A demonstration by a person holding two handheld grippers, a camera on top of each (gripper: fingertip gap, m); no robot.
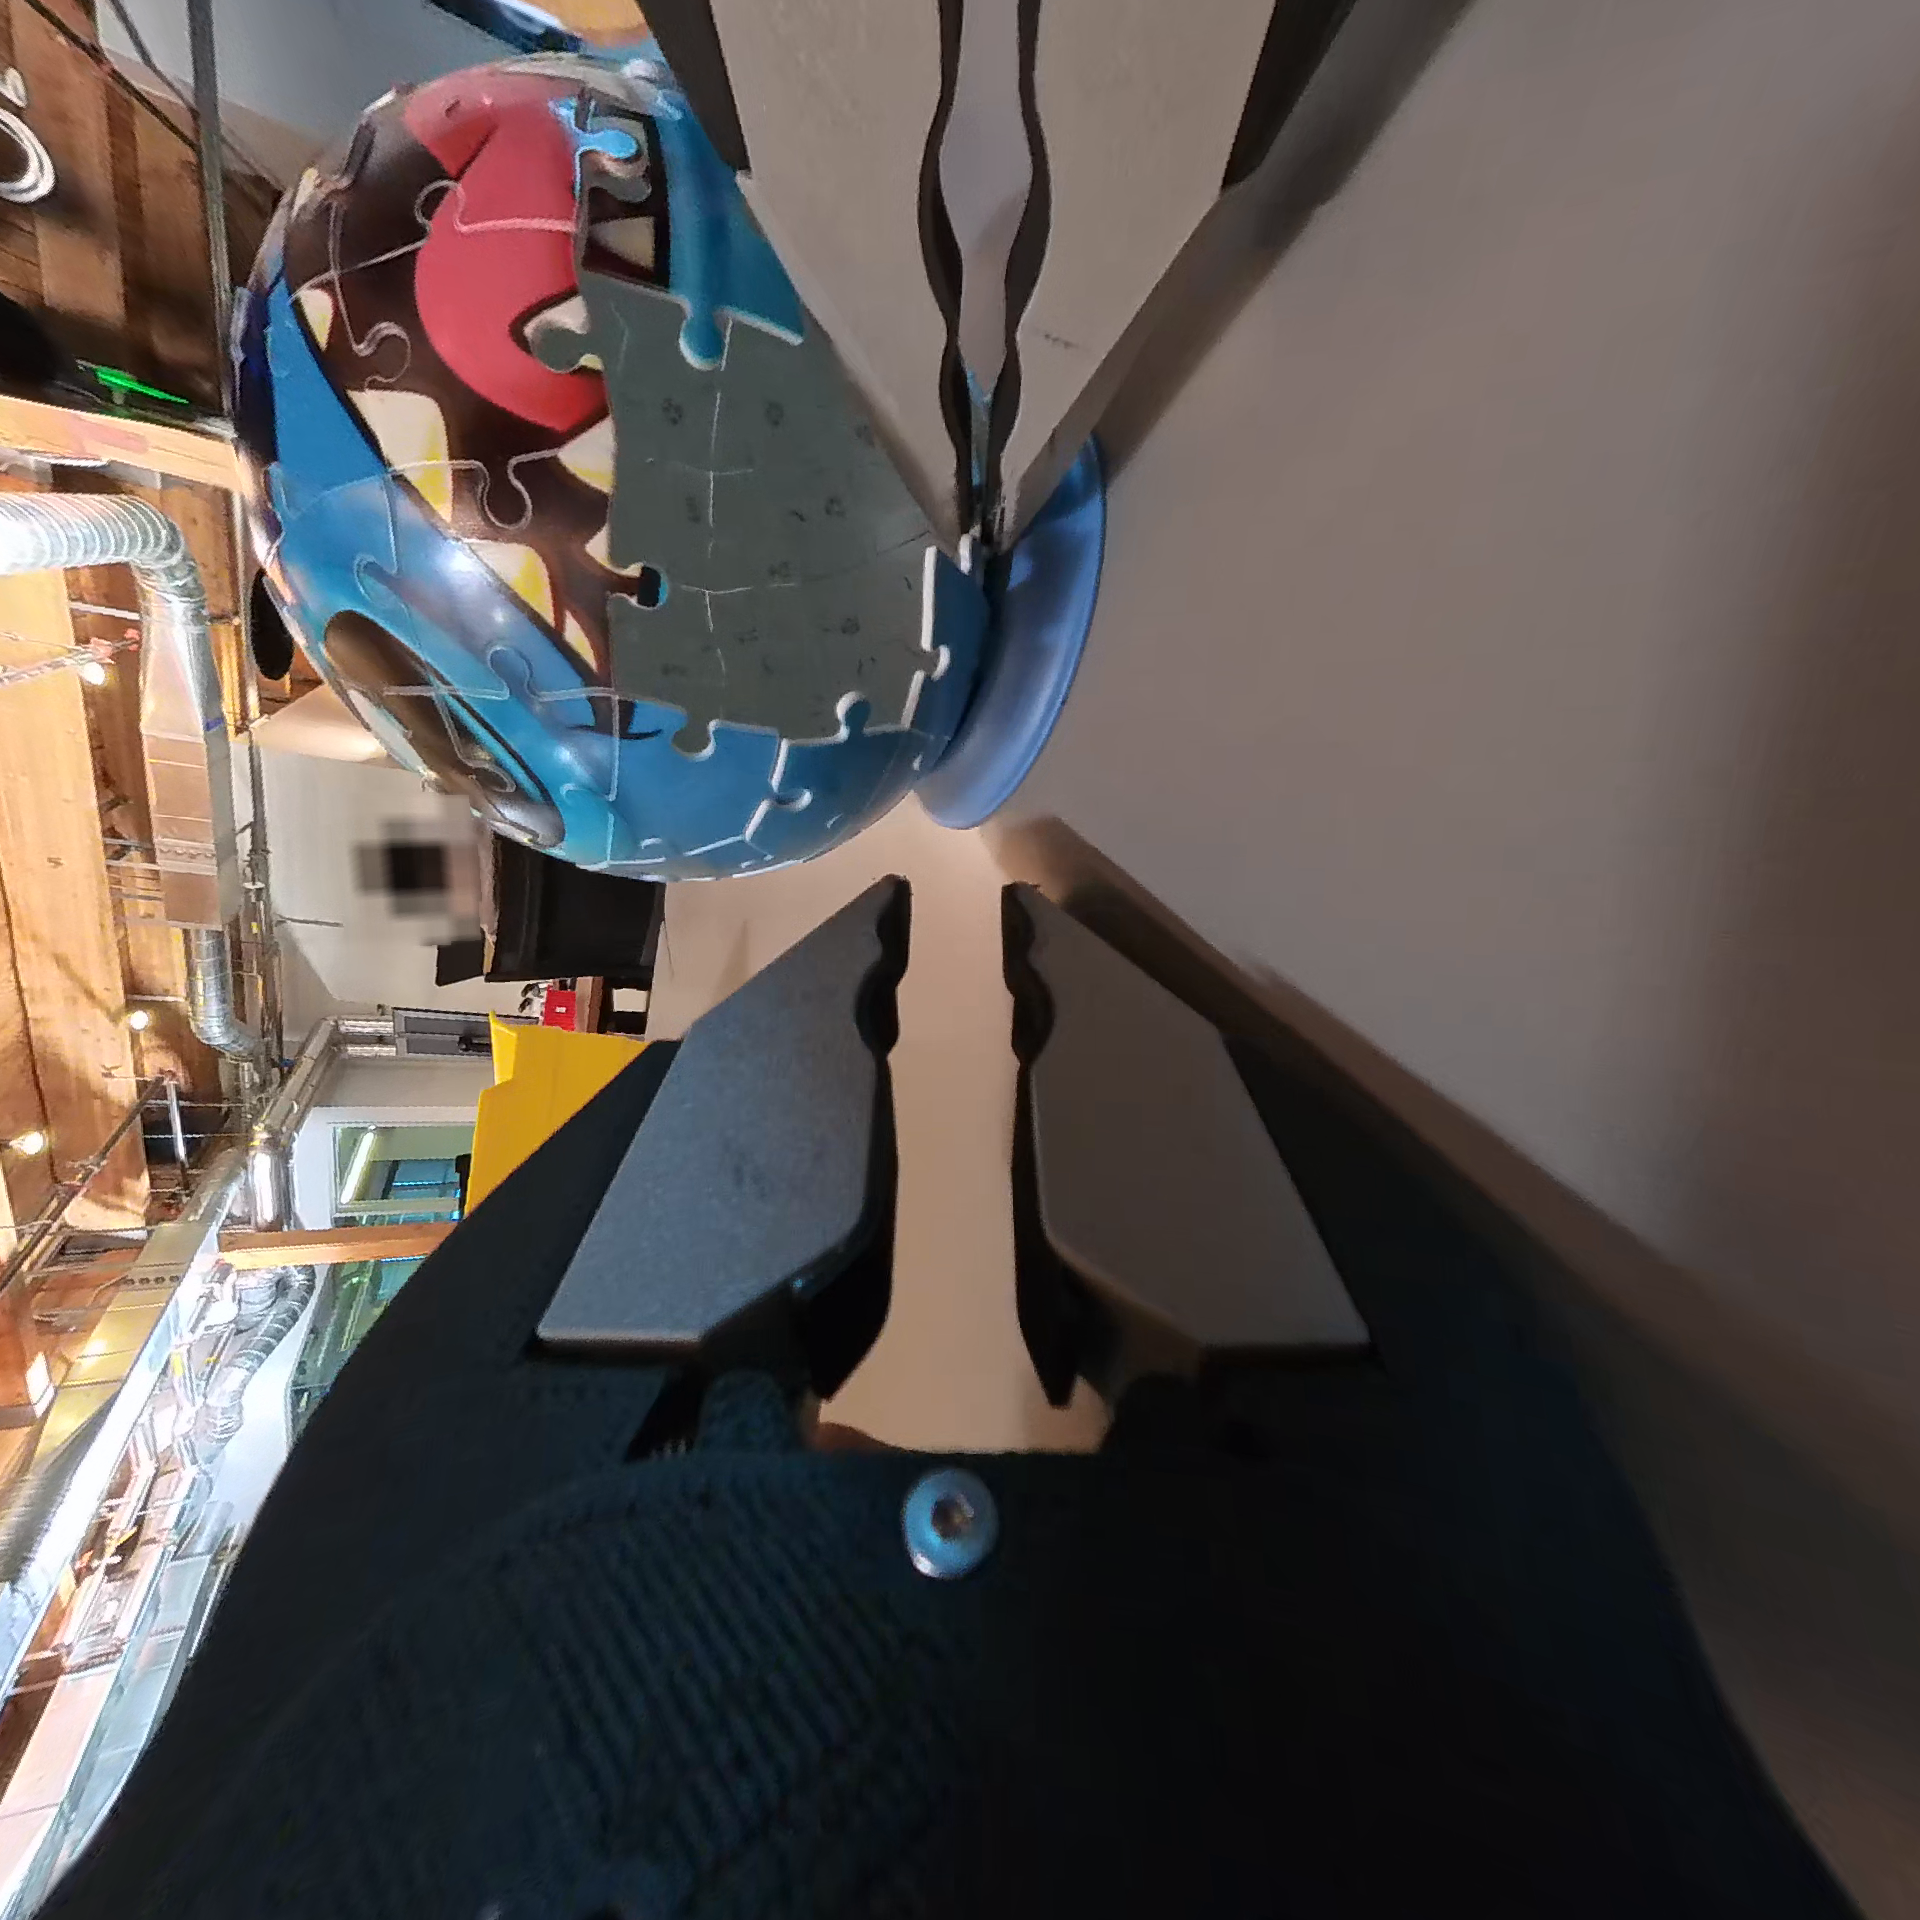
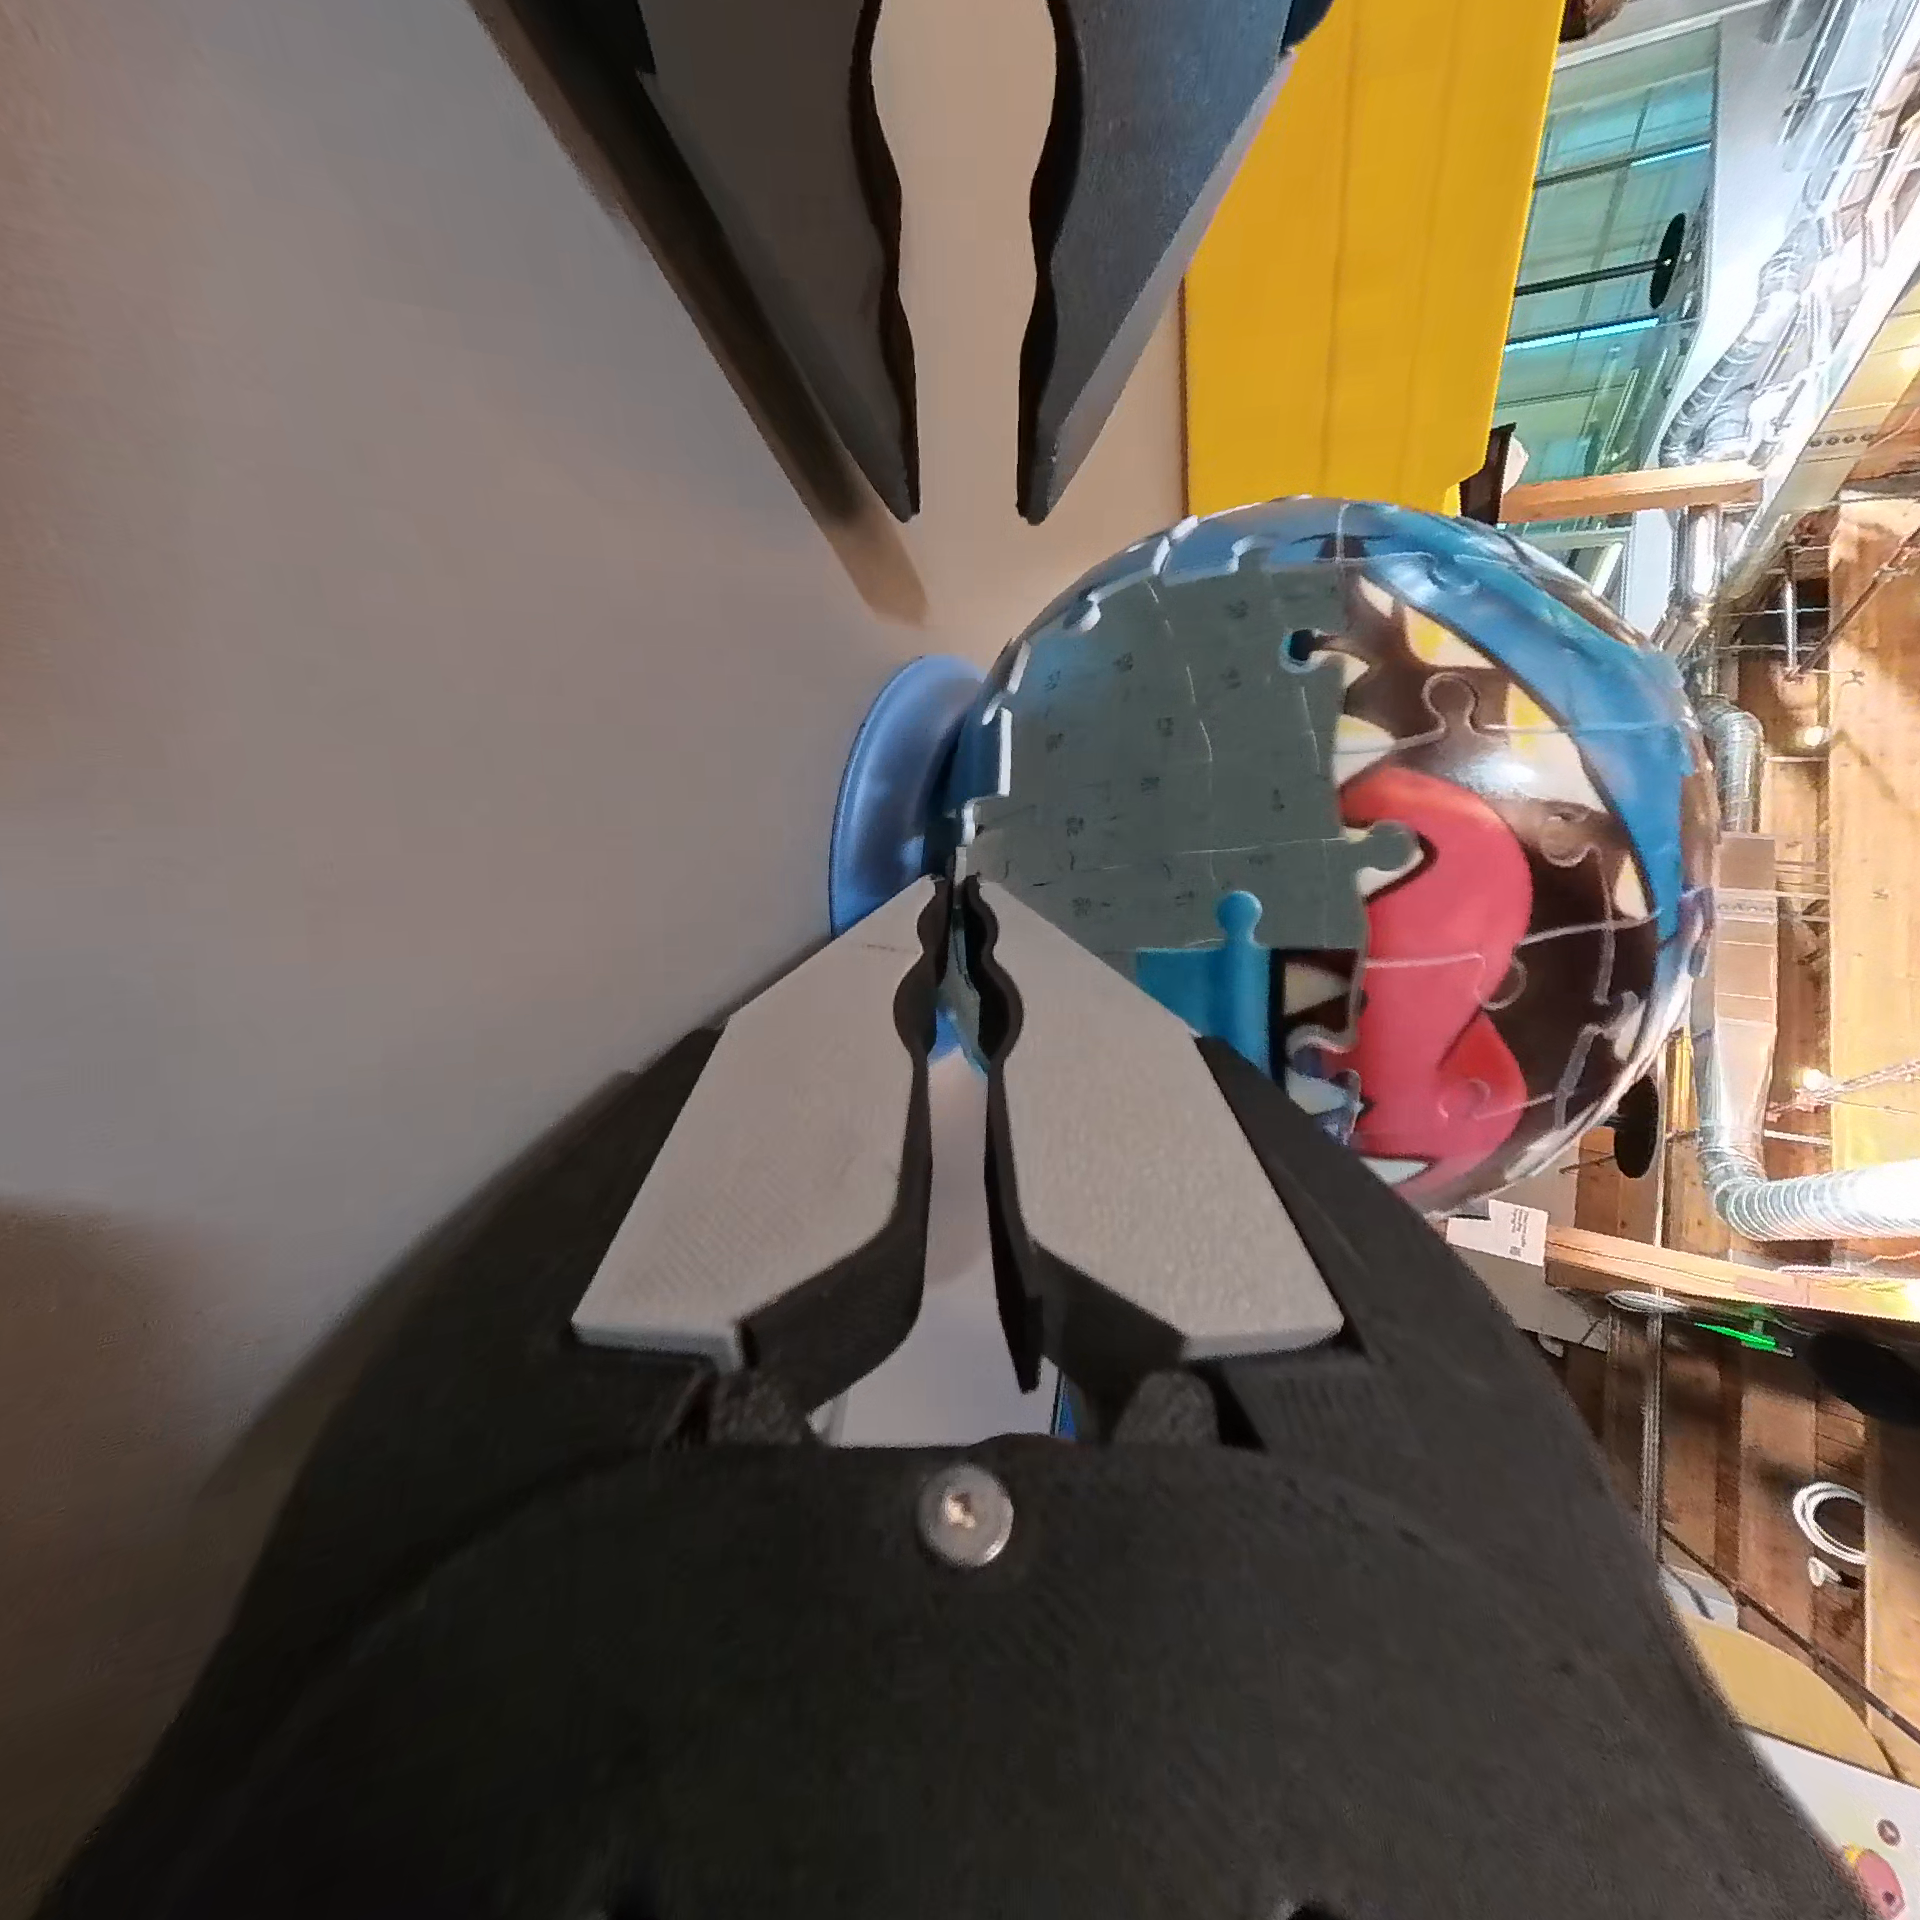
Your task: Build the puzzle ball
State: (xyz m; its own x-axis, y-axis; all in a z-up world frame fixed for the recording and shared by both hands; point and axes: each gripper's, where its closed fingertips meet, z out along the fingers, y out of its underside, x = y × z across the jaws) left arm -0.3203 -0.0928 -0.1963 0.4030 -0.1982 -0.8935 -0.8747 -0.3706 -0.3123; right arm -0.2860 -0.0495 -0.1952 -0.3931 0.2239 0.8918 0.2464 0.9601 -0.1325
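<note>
The puzzle ball (image 1: pixel 468 520) is blue, red, brown and white and stands on a blue round stand (image 1: pixel 1039 644) on the white table (image 1: pixel 1455 520). A gap in its shell shows the grey backs of pieces (image 1: pixel 769 561). My right gripper (image 2: pixel 951 883) is shut on a thin puzzle piece (image 2: pixel 966 1003), seen edge-on, at the ball's (image 2: pixel 1455 831) open rim beside the stand (image 2: pixel 894 769). It also shows in the left wrist view (image 1: pixel 977 525). My left gripper (image 1: pixel 956 894) is open and empty, just short of the ball's side, opposite the right gripper. It also shows in the right wrist view (image 2: pixel 241 514).
Both views are turned on their side. A yellow panel (image 2: pixel 1351 260) stands behind the table (image 2: pixel 364 623) and also shows in the left wrist view (image 1: pixel 540 1081). Wooden beams and silver ducts (image 1: pixel 156 540) fill the far background. Across from one pair of fingers to the other is roughly 6 cm. The left tips stand about 20 cm off the yellow panel (image 2: pixel 1351 260).
</note>
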